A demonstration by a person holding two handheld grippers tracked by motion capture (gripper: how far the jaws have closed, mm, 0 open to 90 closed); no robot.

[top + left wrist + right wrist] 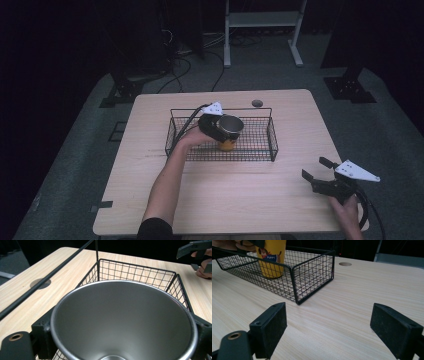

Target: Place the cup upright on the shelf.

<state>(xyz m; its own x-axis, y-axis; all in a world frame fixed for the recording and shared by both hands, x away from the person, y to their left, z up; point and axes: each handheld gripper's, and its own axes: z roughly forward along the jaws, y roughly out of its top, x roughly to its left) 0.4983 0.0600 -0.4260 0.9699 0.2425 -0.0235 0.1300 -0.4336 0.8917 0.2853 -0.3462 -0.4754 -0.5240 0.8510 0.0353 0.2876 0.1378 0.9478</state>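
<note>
Item, left gripper: fingers pinching a yellow cup with a steel interior by its rim, the cup upright inside the black wire basket at desk centre, its base apparently at or near the mesh floor, though contact cannot be confirmed. Item, right gripper: fingers spread wide and holding nothing, low over the bare desk at about four o'clock from the basket, well apart from it. Step in hand, judged: placing the cup in the basket; next move likely calls for parting the left fingers once the cup stands steady, then lifting straight up clear of the basket handle.
</note>
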